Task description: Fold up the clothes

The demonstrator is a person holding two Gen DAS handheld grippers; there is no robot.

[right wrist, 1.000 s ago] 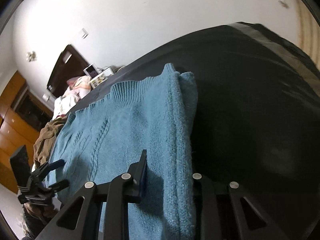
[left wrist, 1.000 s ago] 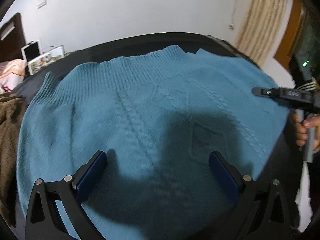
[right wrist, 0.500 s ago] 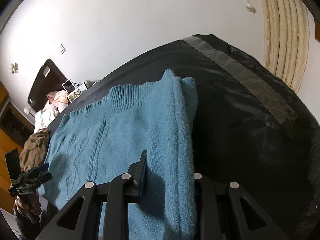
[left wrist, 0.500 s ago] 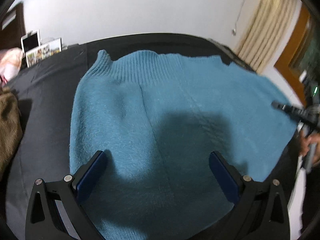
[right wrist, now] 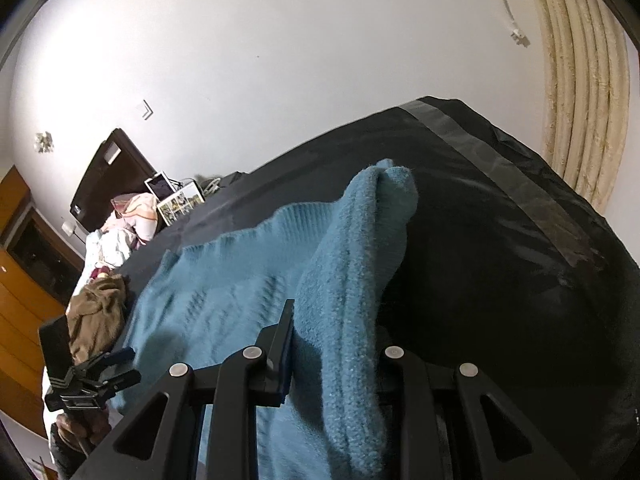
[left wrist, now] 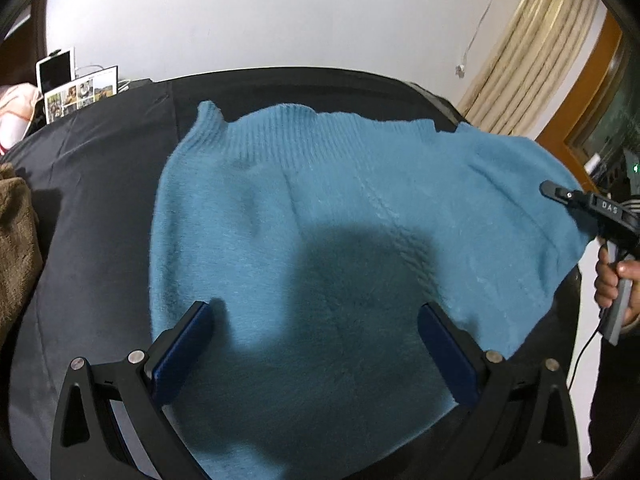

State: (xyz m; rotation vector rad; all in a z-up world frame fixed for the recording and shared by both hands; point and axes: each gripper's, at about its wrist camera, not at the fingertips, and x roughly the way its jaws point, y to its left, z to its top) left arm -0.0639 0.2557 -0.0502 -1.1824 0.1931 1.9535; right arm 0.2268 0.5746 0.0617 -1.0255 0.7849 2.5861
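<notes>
On the black bed (left wrist: 100, 200) lies a blue sweater (left wrist: 320, 220), spread out in the middle of the left view. Its ribbed edge (left wrist: 288, 136) is at 12 o'clock, near the white wall (left wrist: 280, 12).

The left gripper (left wrist: 316, 344) hangs over the sweater at 6 o'clock. Its two blue pads (left wrist: 184, 344) stand wide apart and nothing is squeezed between them. A dark shadow falls on the sweater just in front of it.

The right gripper (right wrist: 332, 344) is clamped on the sweater's side edge. A thick fold of blue wool (right wrist: 352, 280) runs up between its fingers toward 12 o'clock, lifted off the bed. In the left view this gripper shows at 3 o'clock (left wrist: 576, 204), with a hand (left wrist: 616, 284) on its handle. The sweater's right side is pulled up there.

A brown cloth (left wrist: 16, 248) lies at 9 o'clock on the bed, apart from the sweater. At 10 o'clock, by the wall, stand a tablet (left wrist: 56, 68) and a sheet of photos (left wrist: 80, 92), side by side. A cream curtain (left wrist: 532, 48) hangs at 2 o'clock. In the right view a grey strip of tape (right wrist: 512, 184) crosses the black bed at 2 o'clock, and a pile of pale bedding (right wrist: 120, 224) sits at 9 o'clock.
</notes>
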